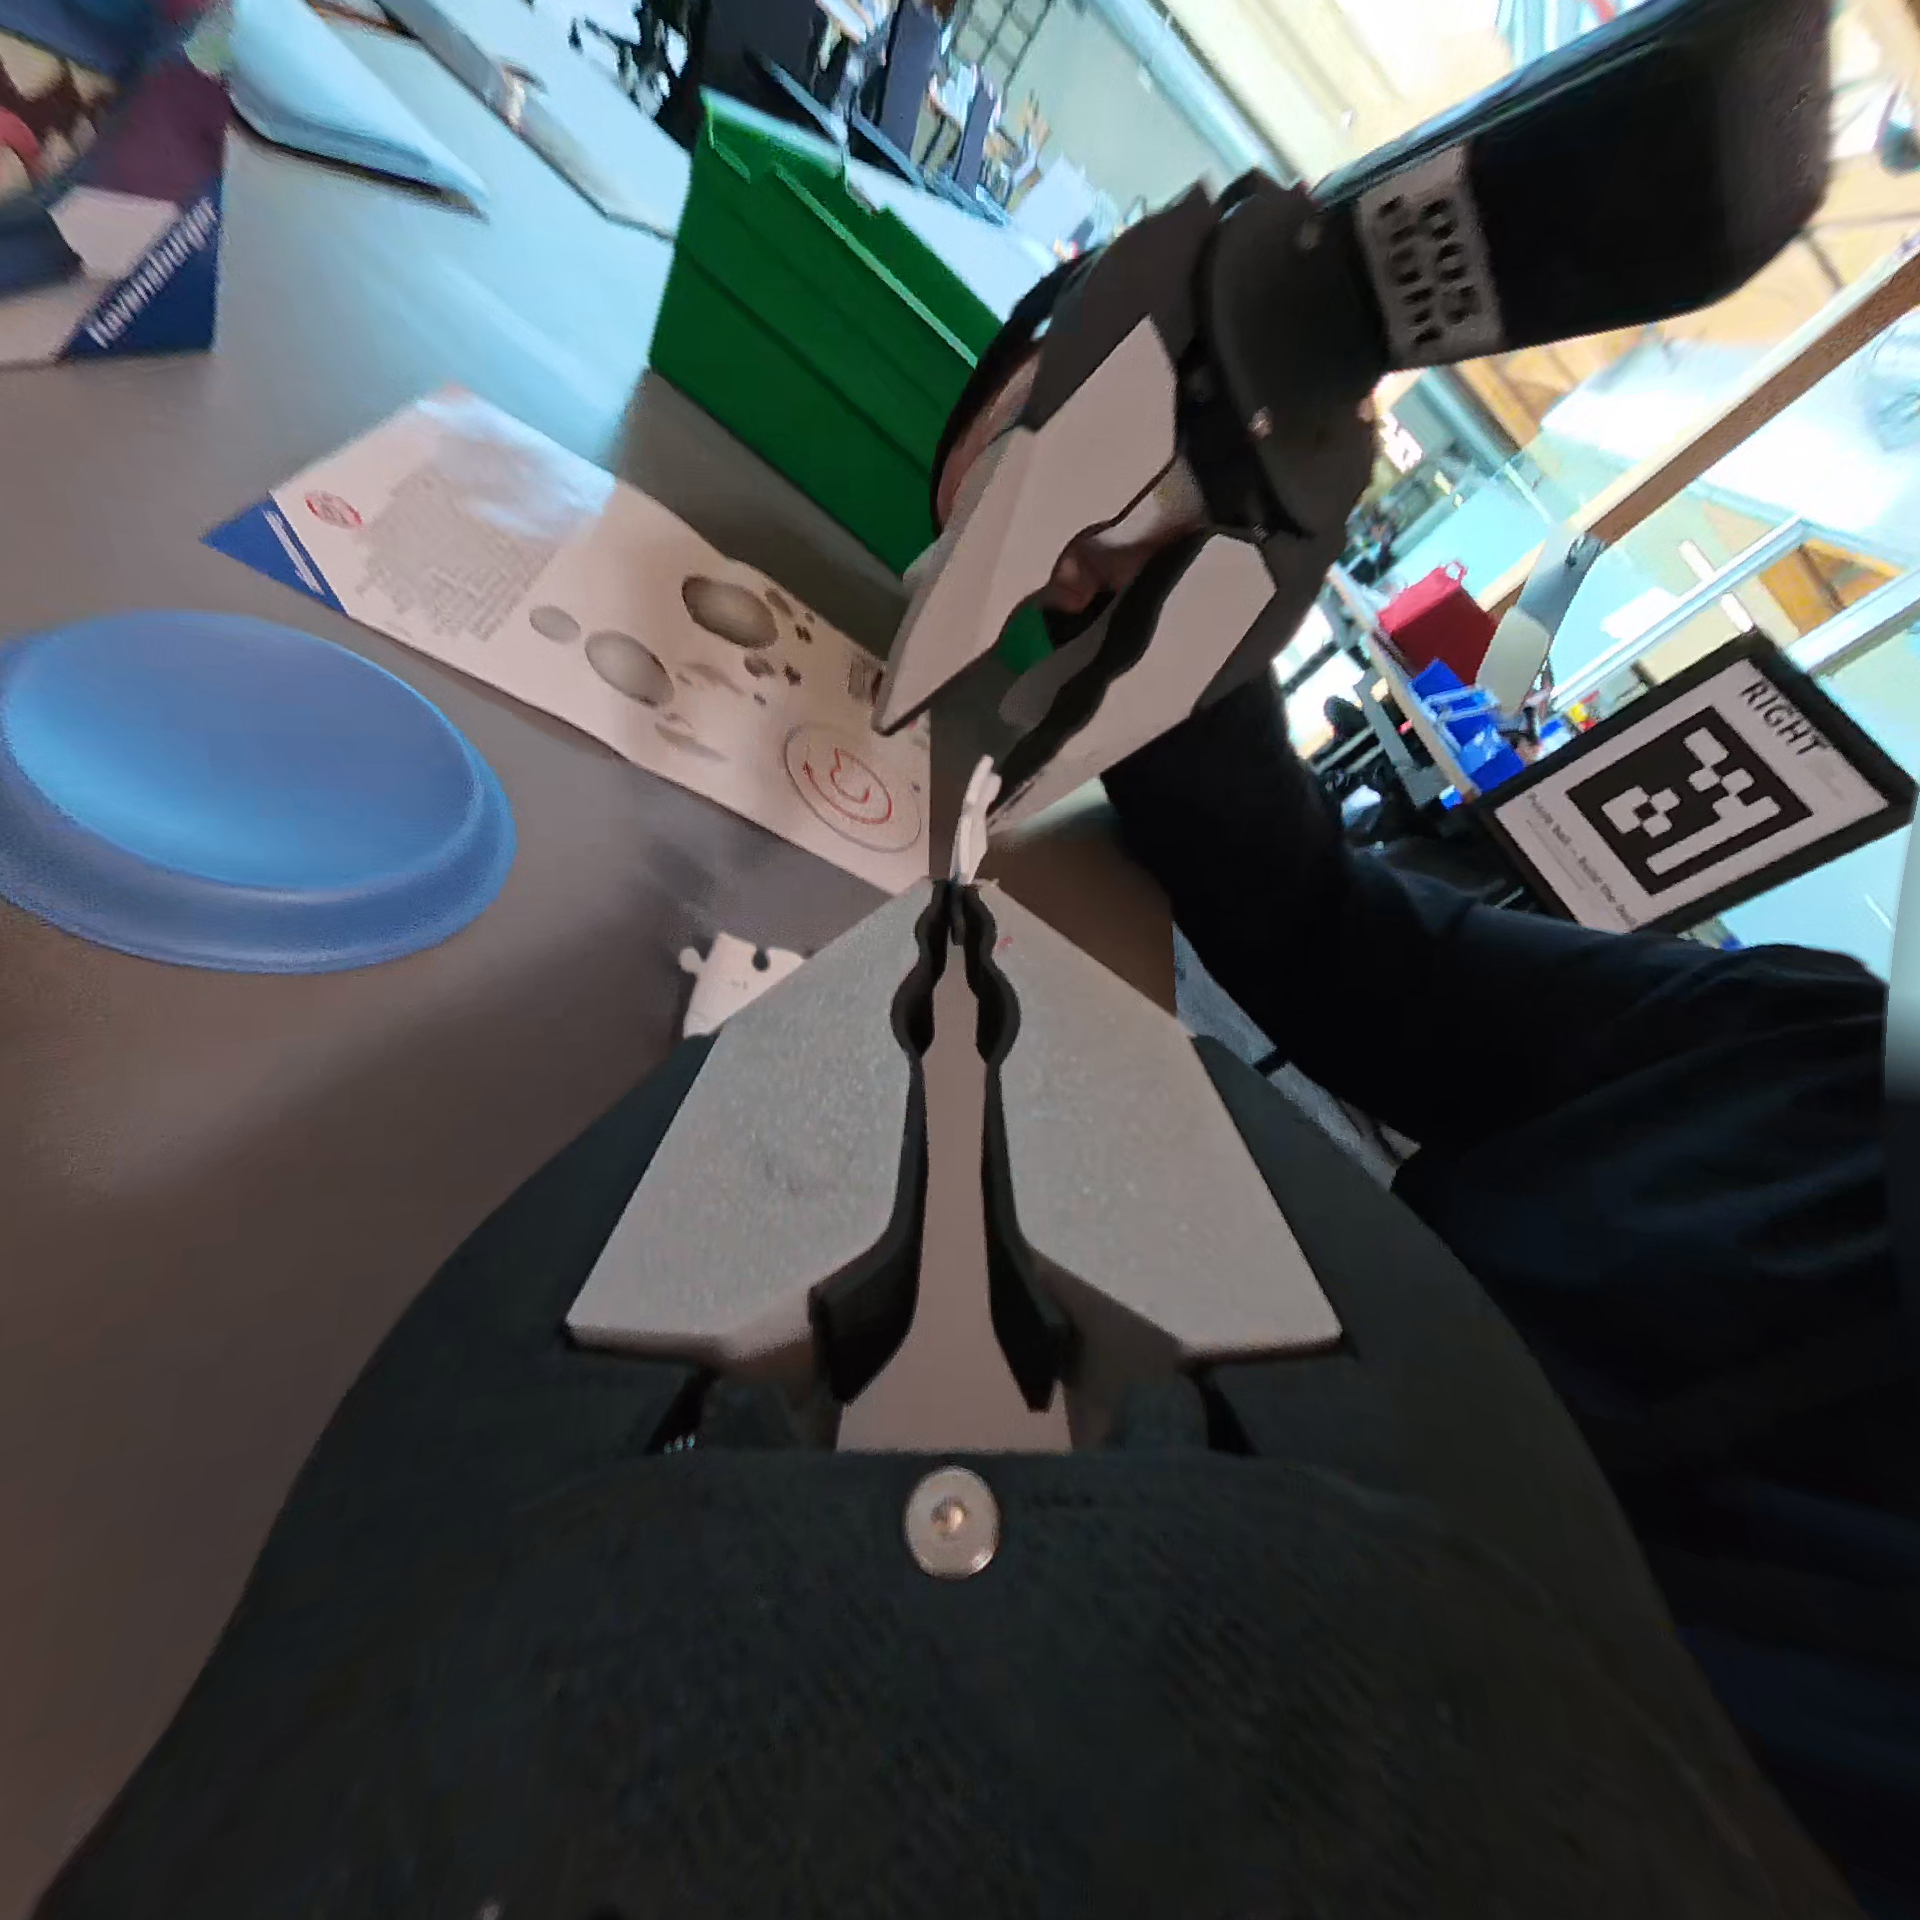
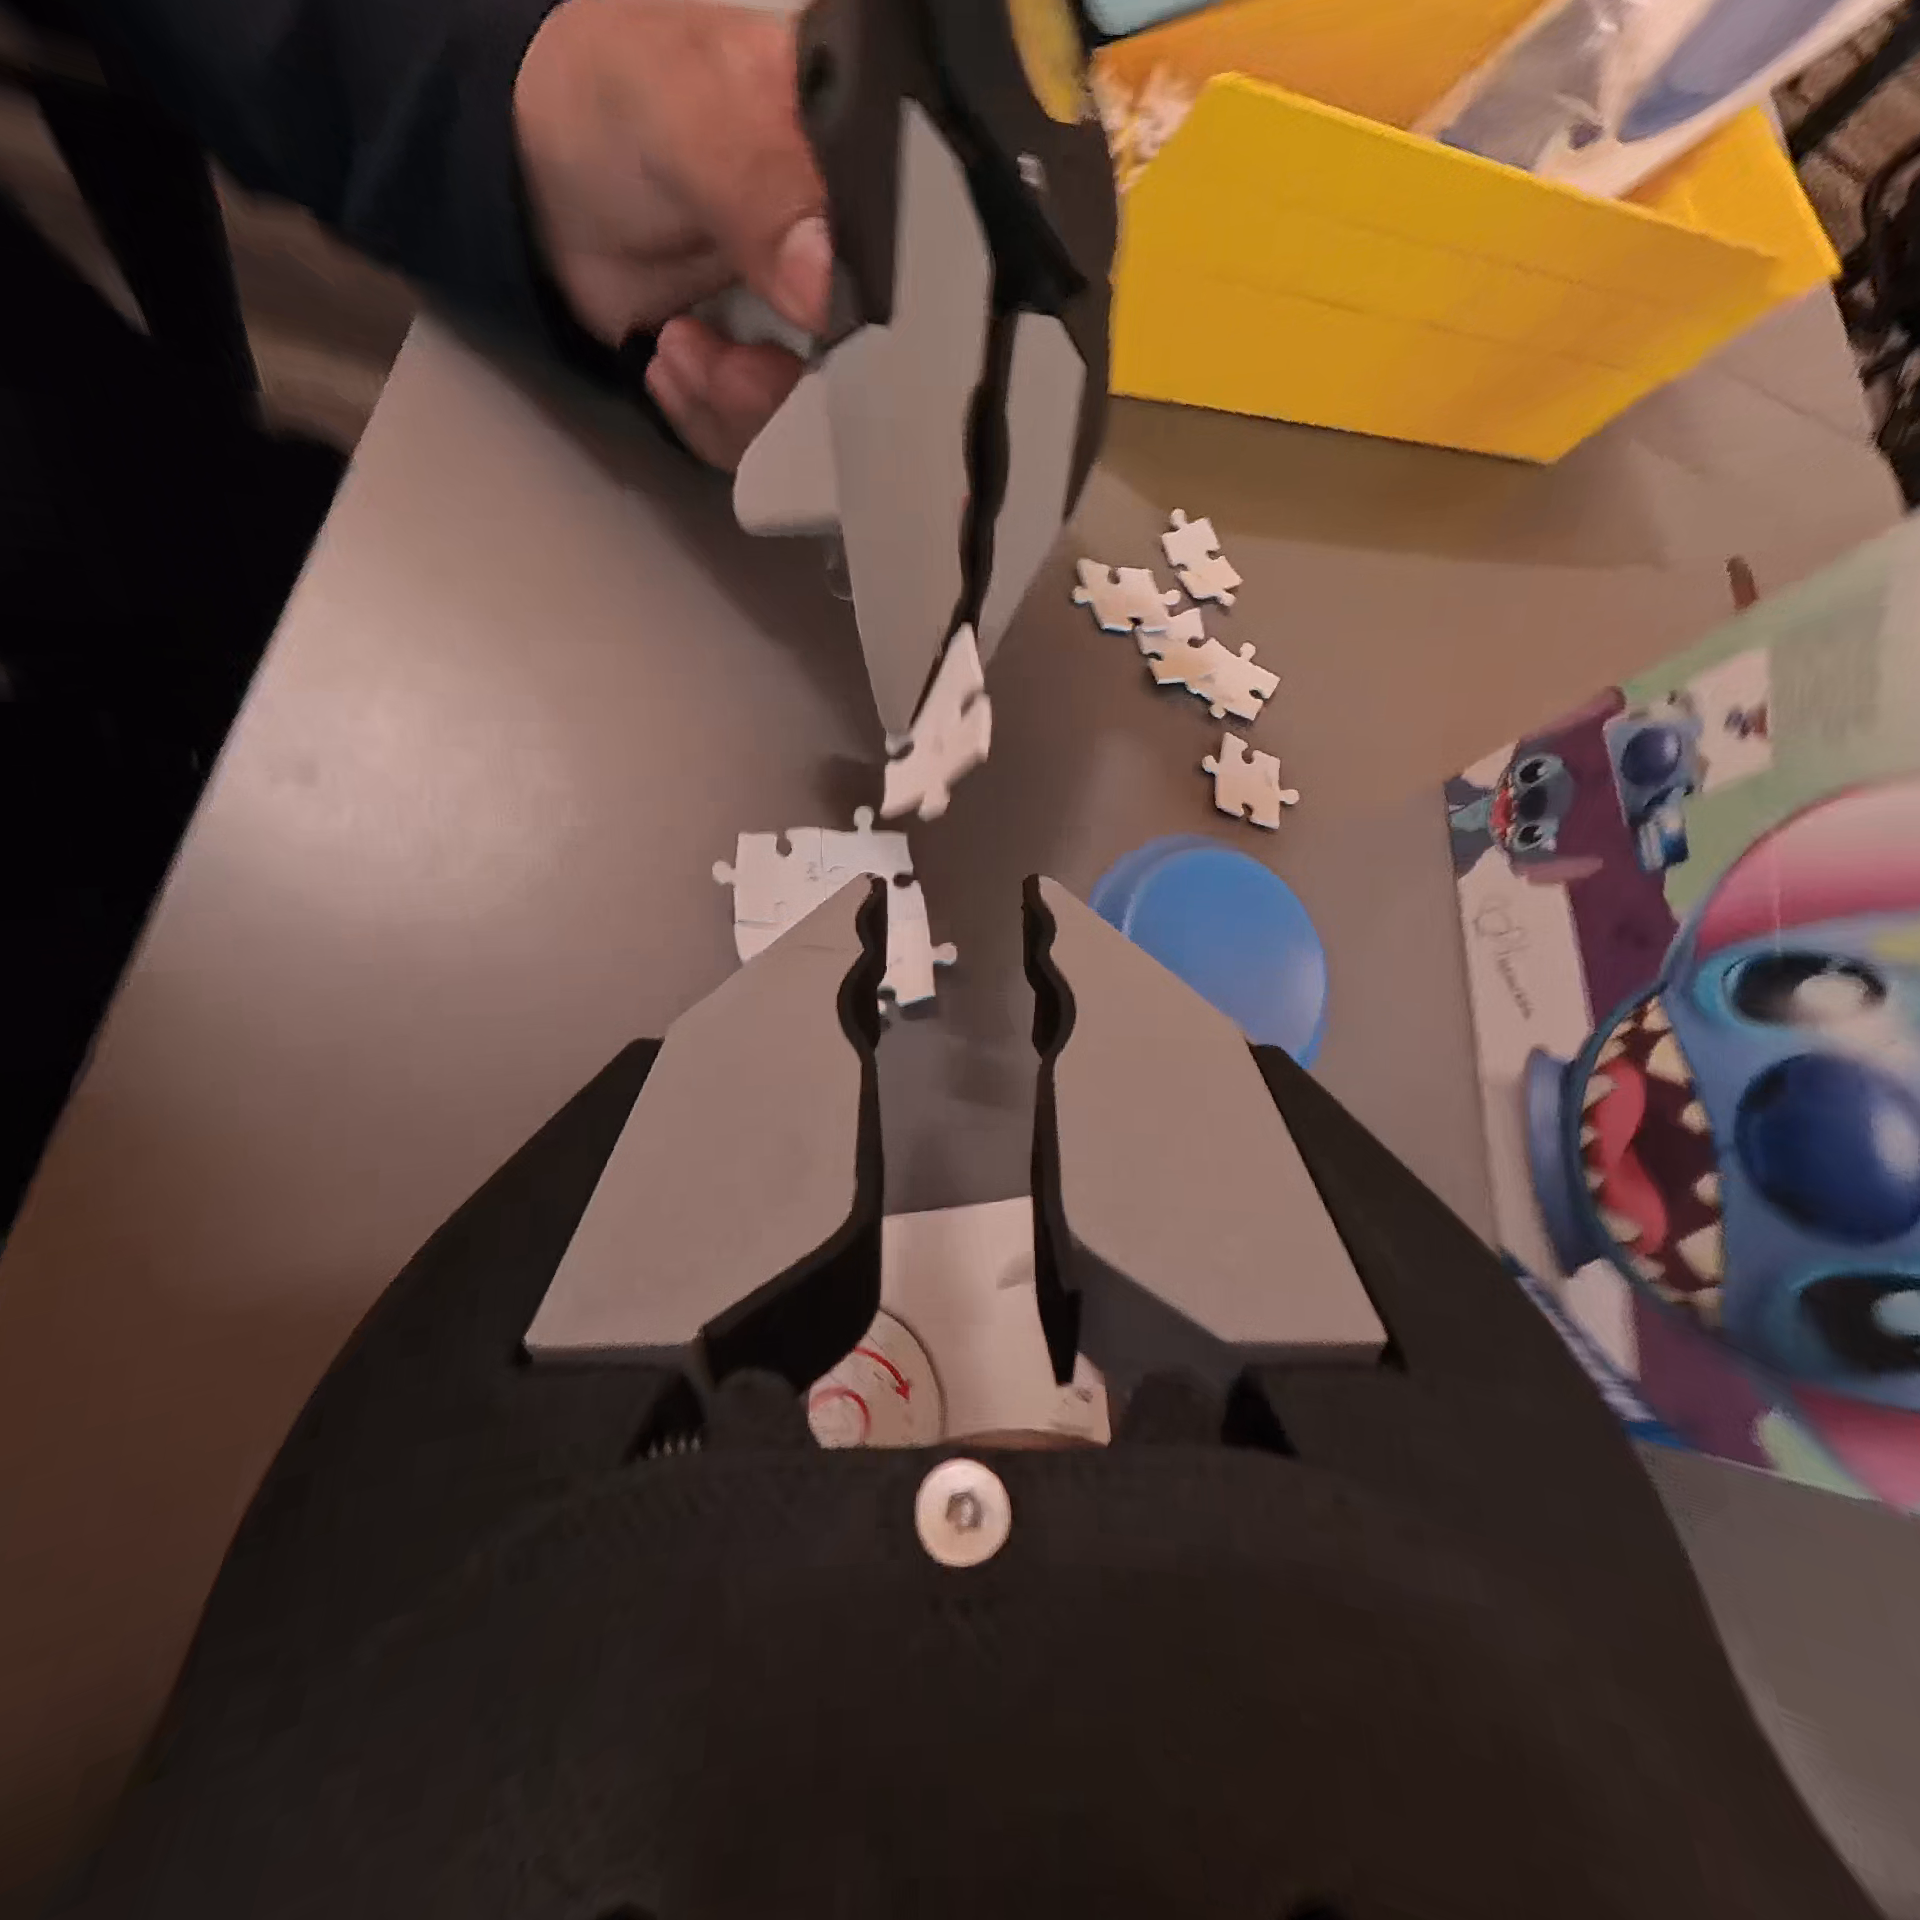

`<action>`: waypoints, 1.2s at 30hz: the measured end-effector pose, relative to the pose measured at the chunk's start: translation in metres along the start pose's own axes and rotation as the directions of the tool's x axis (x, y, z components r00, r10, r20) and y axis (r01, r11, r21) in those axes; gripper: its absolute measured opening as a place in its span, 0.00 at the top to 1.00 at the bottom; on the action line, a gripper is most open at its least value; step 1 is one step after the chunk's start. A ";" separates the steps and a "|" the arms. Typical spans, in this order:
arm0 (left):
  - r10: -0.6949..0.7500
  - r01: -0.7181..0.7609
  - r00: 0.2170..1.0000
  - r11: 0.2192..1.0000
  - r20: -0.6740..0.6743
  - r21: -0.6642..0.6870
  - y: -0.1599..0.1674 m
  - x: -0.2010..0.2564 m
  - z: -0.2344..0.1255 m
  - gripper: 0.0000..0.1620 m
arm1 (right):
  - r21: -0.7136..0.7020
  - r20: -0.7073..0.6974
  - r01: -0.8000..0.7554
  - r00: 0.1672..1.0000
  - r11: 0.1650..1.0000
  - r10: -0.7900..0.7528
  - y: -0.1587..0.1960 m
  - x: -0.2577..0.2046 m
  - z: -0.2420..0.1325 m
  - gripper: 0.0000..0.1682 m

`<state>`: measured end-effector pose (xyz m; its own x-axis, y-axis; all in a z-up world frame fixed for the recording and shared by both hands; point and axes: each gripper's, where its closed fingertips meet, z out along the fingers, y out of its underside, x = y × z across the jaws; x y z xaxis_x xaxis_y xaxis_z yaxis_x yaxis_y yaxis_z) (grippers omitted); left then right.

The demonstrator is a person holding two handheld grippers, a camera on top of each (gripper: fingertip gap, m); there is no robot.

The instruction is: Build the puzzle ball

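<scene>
1. The left gripper (image 1: 958, 906) has its two fingers pressed together. They pinch one white puzzle piece (image 2: 938, 727) at the very tips.
2. In the right wrist view that piece hangs in the air above the grey table (image 2: 520, 675), at about 12 o'clock from the right gripper's tips.
3. The right gripper (image 2: 954, 894) has its fingers spread apart. Nothing is between them.
4. In the left wrist view the right gripper (image 1: 940, 753) comes in from 1 o'clock. Its tips are just beside the pinched piece. I cannot tell if they touch it.
5. A small joined patch of puzzle pieces (image 2: 821, 904) lies flat on the table, right under the right gripper's left fingertip.
6. A few loose pieces (image 2: 1184, 634) lie at 1 o'clock from the right gripper's tips, well apart from the joined patch.
7. A round blue stand (image 2: 1216, 935) sits at 3 o'clock from the right gripper's tips.
8. The puzzle box (image 2: 1714, 1018) with a blue cartoon creature lies farther out at 3 o'clock.
9. A yellow bin (image 2: 1403, 281) stands at 1 o'clock, at the far side of the table.
10. In the left wrist view a paper sheet with drawings (image 1: 582, 613) lies at 10 o'clock and a green bin (image 1: 810, 343) stands at 12 o'clock.
</scene>
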<state>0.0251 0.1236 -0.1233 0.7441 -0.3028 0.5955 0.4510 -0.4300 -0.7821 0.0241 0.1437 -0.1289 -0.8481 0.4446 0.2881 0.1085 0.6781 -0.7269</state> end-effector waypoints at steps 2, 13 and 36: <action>0.012 -0.012 1.000 0.998 -0.002 0.059 -0.009 0.002 -0.006 1.00 | 0.039 0.047 -0.079 0.996 0.996 0.077 -0.002 -0.002 0.003 0.87; 0.025 -0.027 1.000 0.993 0.018 0.112 -0.012 0.002 -0.014 1.00 | 0.211 0.217 -0.349 0.927 0.913 0.304 -0.027 0.003 0.007 0.98; 0.041 -0.045 0.998 0.996 0.056 0.077 -0.005 -0.001 -0.006 1.00 | 0.267 0.270 -0.457 0.881 0.848 0.389 -0.039 0.007 0.010 1.00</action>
<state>0.0192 0.1208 -0.1187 0.7883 -0.2726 0.5517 0.4535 -0.3487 -0.8202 0.0086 0.1152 -0.1048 -0.8447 0.4973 -0.1978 0.3412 0.2156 -0.9150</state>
